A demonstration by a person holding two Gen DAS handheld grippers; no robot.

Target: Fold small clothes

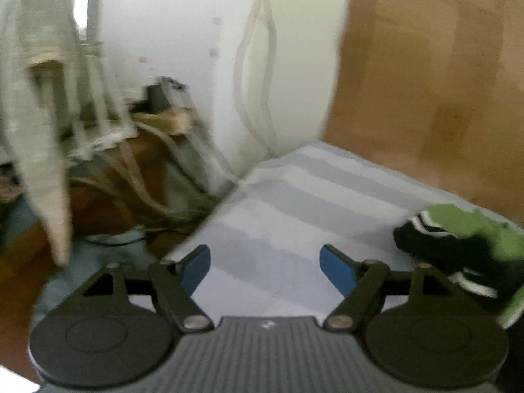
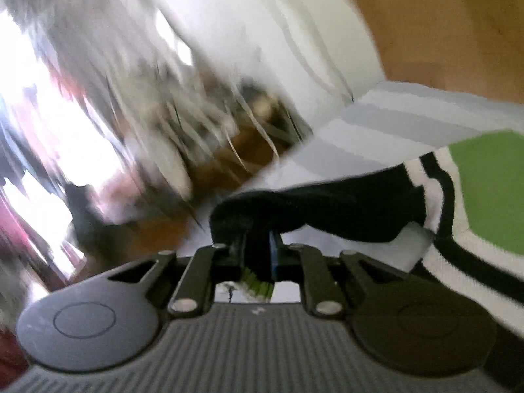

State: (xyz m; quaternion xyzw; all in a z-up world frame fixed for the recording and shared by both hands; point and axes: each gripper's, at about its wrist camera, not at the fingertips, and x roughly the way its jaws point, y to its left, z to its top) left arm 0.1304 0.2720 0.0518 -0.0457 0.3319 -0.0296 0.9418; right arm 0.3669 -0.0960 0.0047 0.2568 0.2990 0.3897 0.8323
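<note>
A grey-striped bed (image 1: pixel 294 203) meets a white wall. My left gripper (image 1: pixel 265 267) hangs open over the bed's edge; only the right view shows my right gripper (image 2: pixel 258 255) clamped on the green-and-black garment (image 2: pixel 327 209).

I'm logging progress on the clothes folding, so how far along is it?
Early. Done: nothing looks folded; the green, black and white garment lies bunched on the striped bedsheet. In hand: the right tongs are shut on its black part. The left tongs are open and hold nothing. Left: spread it flat and make every fold.
</note>
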